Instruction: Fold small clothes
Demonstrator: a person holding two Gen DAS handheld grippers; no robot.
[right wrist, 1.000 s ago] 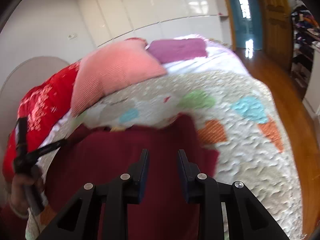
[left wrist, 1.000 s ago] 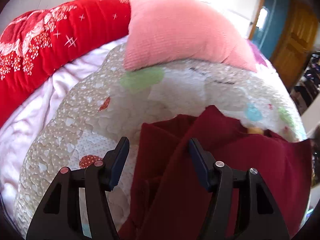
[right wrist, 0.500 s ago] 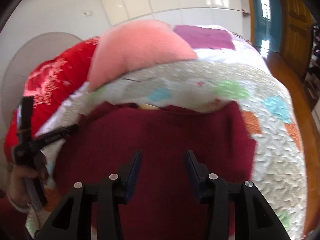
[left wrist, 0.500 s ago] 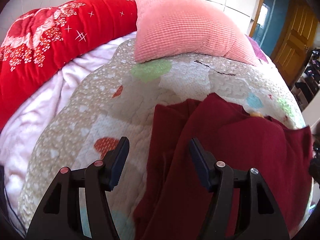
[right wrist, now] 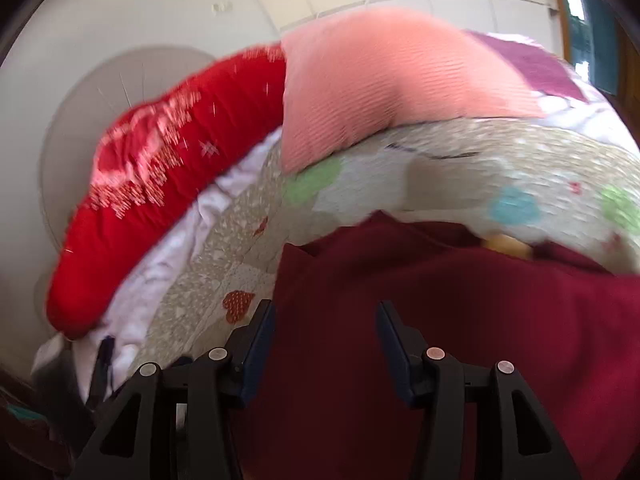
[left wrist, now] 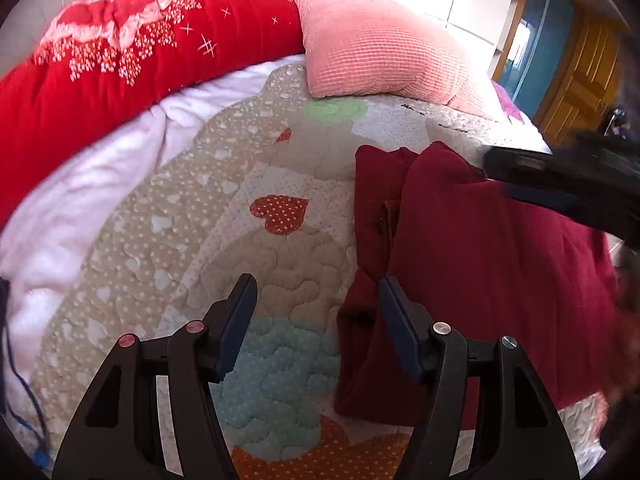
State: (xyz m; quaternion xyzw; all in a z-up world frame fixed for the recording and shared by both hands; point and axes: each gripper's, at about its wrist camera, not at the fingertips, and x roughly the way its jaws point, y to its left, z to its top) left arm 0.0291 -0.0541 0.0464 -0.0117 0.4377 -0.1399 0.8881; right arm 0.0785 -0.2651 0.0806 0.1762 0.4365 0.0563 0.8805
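A dark red garment (left wrist: 480, 264) lies on the quilted bedspread (left wrist: 256, 240), partly folded, with a narrow folded strip along its left edge. My left gripper (left wrist: 316, 288) is open and empty, hovering over the quilt just left of that edge. My right gripper (right wrist: 326, 312) is open and empty, low over the garment (right wrist: 440, 320) near its left side. The right gripper also shows in the left wrist view (left wrist: 568, 180) as a dark blurred shape over the garment's far right part.
A pink ribbed pillow (left wrist: 384, 44) and a red patterned duvet (left wrist: 132, 60) lie at the head of the bed. A white sheet (left wrist: 72, 200) shows at the left. A purple cloth (right wrist: 532, 64) lies beyond the pillow. Wooden doors (left wrist: 580, 80) stand at the right.
Both grippers swung left. The right gripper opened wider and moved over the garment's left part. The left gripper moved off the garment to the quilt beside it.
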